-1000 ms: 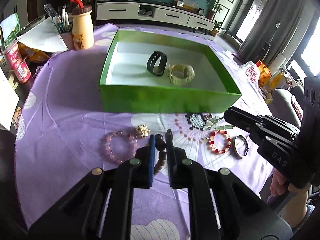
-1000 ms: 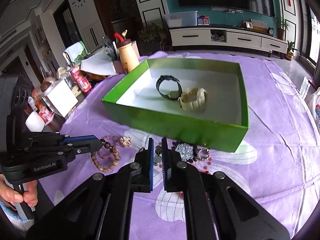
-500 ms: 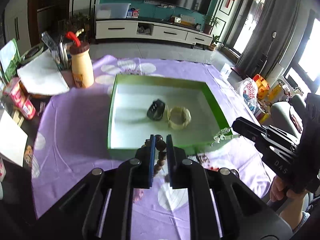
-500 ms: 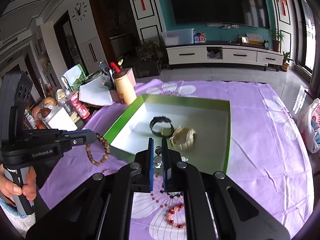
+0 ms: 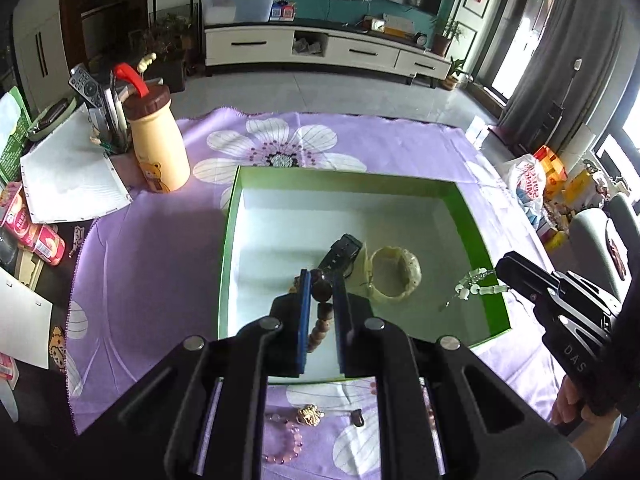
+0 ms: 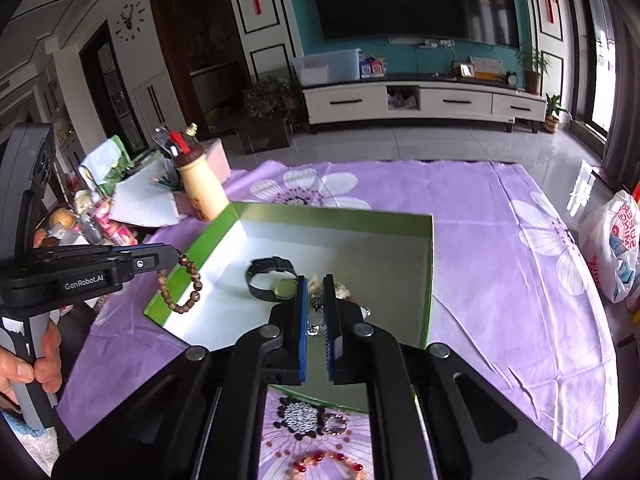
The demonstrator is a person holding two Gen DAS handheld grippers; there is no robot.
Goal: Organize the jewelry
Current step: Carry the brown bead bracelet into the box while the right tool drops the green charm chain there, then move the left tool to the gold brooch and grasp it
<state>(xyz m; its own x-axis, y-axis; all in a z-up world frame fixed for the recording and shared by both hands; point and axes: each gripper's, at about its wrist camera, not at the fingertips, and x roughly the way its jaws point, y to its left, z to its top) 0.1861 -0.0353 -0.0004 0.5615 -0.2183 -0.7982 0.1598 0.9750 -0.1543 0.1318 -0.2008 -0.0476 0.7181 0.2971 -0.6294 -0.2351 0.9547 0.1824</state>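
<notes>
My left gripper (image 5: 322, 276) is shut on a brown wooden bead bracelet (image 5: 323, 294), which hangs over the near part of the green box (image 5: 226, 264). In the right wrist view the same bracelet (image 6: 180, 284) dangles from the left gripper (image 6: 174, 256) at the box's left wall. My right gripper (image 6: 316, 280) is shut on a pale green bead bracelet (image 6: 316, 314) above the box (image 6: 332, 214); in the left wrist view its beads (image 5: 476, 284) hang over the box's right side. A black watch (image 5: 344, 250) and a cream bangle (image 5: 414, 270) lie inside the box.
On the purple flowered cloth (image 5: 152, 264) in front of the box lie a pink bead bracelet (image 5: 284, 446), a gold charm (image 5: 310, 416), a red bead bracelet (image 6: 328, 462) and a ring (image 6: 335, 424). A yellow bottle (image 5: 158, 140) and clutter stand at the far left.
Both grippers rose from the jewelry on the cloth and moved forward over the green box, each carrying its bracelet. The box now lies under both grippers.
</notes>
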